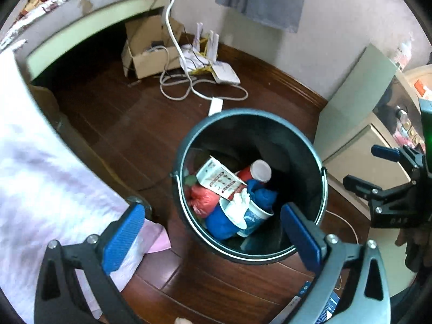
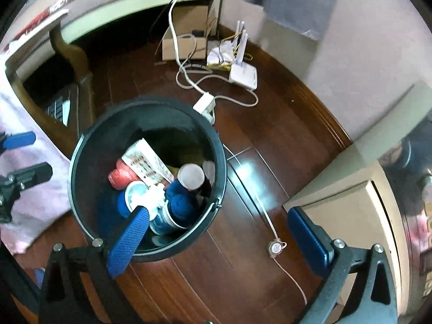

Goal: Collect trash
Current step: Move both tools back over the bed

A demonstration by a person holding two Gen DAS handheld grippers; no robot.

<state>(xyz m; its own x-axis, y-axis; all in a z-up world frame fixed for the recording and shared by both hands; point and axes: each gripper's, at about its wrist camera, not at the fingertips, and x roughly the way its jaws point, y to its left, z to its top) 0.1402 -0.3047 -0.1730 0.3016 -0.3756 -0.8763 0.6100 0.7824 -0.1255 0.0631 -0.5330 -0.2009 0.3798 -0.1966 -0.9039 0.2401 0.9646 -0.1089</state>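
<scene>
While both jaws gape empty, bin (image 1: 251, 124) rim nears cabinet (image 1: 359, 159).

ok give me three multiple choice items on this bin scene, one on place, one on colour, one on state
1. Where is the paper cup?
A. on the floor
B. inside the bin
C. in the cardboard box

2. What colour are the pads on the left gripper?
A. blue
B. yellow
C. white

3. How is the right gripper?
A. shut on a cup
B. shut on a cable
C. open and empty

Answers:
1 B, it lies among the trash in the bin.
2 A, both pads are blue.
3 C, the jaws stand wide apart with nothing between them.
</scene>
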